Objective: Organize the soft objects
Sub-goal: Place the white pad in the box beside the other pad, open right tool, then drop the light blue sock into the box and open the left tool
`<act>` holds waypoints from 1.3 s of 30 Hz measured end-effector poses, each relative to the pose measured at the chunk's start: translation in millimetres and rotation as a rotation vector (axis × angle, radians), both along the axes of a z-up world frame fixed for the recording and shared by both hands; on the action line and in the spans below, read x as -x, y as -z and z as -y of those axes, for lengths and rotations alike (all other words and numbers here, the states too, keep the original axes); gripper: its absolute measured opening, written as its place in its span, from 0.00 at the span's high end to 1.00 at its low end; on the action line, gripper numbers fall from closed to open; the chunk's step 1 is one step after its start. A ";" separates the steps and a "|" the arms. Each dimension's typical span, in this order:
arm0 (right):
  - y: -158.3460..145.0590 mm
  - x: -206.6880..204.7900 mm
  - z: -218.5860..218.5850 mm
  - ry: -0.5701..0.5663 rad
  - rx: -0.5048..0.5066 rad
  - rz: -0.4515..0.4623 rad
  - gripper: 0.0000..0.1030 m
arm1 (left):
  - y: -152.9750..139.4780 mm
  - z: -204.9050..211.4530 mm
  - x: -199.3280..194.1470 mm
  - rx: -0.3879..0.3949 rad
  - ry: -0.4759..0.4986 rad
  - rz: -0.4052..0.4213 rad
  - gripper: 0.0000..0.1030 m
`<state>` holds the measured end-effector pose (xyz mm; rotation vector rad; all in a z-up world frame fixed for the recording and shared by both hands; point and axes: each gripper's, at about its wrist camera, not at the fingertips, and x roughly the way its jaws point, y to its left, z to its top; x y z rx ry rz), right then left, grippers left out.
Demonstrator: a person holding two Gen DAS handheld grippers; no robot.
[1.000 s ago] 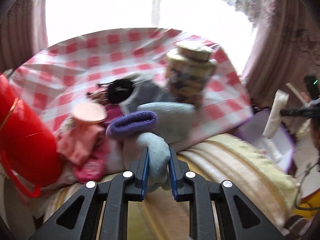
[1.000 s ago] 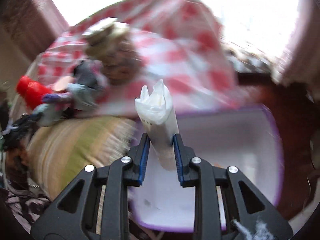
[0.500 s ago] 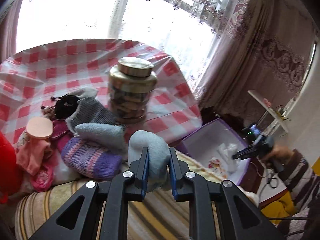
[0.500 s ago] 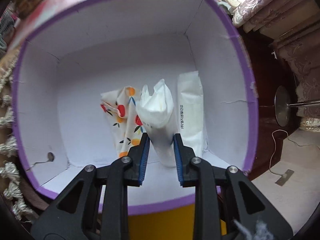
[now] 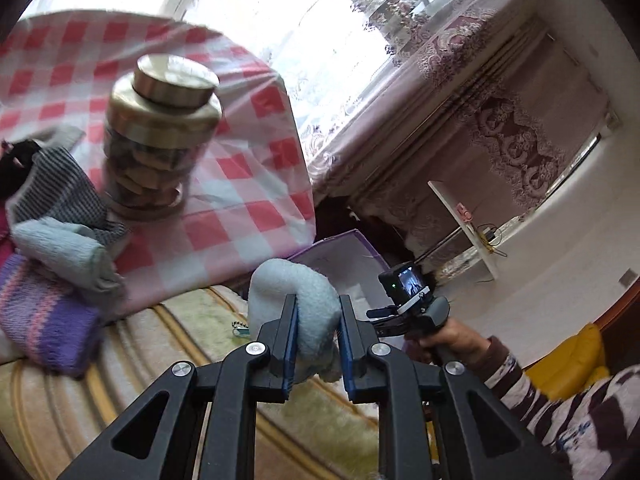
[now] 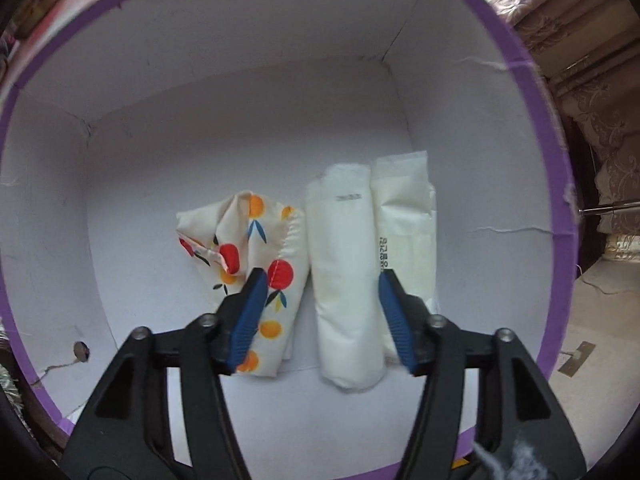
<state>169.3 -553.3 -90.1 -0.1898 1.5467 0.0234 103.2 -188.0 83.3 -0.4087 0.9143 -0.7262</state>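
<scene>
Purple-rimmed white cardboard box [image 6: 532, 128]: white soft packet [image 6: 344, 280] lies on its floor between the spread jaws of right hand-held gripper [image 6: 320, 312], untouched. Left hand-held gripper [image 5: 318, 336] clamps pale blue fleece sock [image 5: 296, 292] above striped bed.

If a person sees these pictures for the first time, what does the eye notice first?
First, the left gripper shut on a fluffy blue sock, held above the striped cushion. Then the purple-rimmed box, where the open right gripper hangs over a white pack lying between a fruit-print cloth and a second pack.
</scene>
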 end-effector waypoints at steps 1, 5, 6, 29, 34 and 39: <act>-4.7 0.9 2.2 0.013 -0.011 0.025 0.35 | 2.9 7.7 -6.1 0.005 0.008 -0.016 0.82; -40.1 11.0 9.8 0.056 -0.052 0.166 0.27 | 4.6 43.8 -27.1 0.007 0.060 -0.043 0.82; -51.5 14.4 12.1 0.074 -0.068 0.208 0.25 | 4.9 57.8 -33.5 0.001 0.077 -0.052 0.82; -78.3 100.2 83.5 0.324 -0.182 0.399 0.24 | 90.6 346.2 -31.2 -0.942 0.760 0.674 0.34; -84.6 104.8 82.6 0.313 -0.191 0.419 0.24 | 83.8 303.4 -49.9 -0.863 0.678 0.501 0.34; -82.1 95.9 72.7 0.295 -0.216 0.409 0.24 | 50.1 240.0 -52.7 -0.744 0.477 0.396 0.34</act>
